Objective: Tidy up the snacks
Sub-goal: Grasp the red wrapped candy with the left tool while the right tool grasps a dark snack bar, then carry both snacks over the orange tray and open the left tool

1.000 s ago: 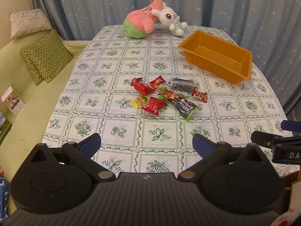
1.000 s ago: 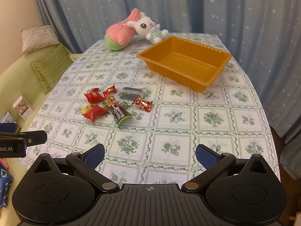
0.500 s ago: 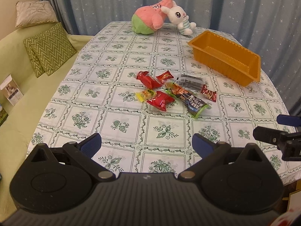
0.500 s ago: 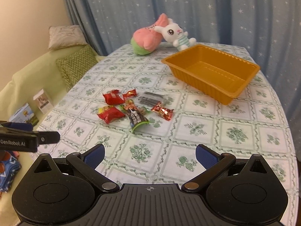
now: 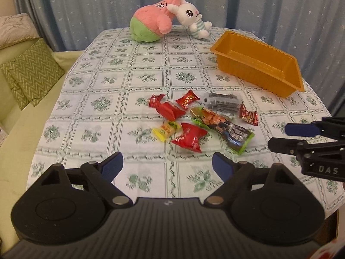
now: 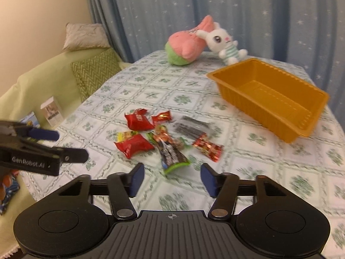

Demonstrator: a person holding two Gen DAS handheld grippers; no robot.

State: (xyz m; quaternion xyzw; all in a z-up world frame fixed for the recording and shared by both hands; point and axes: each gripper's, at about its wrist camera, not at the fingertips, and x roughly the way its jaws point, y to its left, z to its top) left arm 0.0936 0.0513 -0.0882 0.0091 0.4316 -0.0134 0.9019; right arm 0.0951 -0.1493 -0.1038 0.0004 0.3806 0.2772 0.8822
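We hold the left tool (image 5: 167,164) and right tool (image 6: 171,180) above the worktop (image 5: 112,112), short of the snacks (image 5: 200,118); both jaws are closing on nothing, released. The snacks lie loose in a cluster near the orange tray (image 5: 258,64), on its left. Two plush toys (image 5: 163,23) sit beyond the tray.

Counter (image 5: 103,108) has a white cloth with green floral squares. Up at 12 o'clock there's a pink and green plush (image 5: 151,26) with a white bunny plush (image 5: 192,19) leaning right against it. Starry blue curtain (image 5: 248,6) behind all that. Over at 9 o'clock, a pale green sofa (image 6: 36,86) with a green zigzag cushion (image 5: 30,73), a cream pillow (image 6: 84,35) and a little white box (image 6: 51,112).
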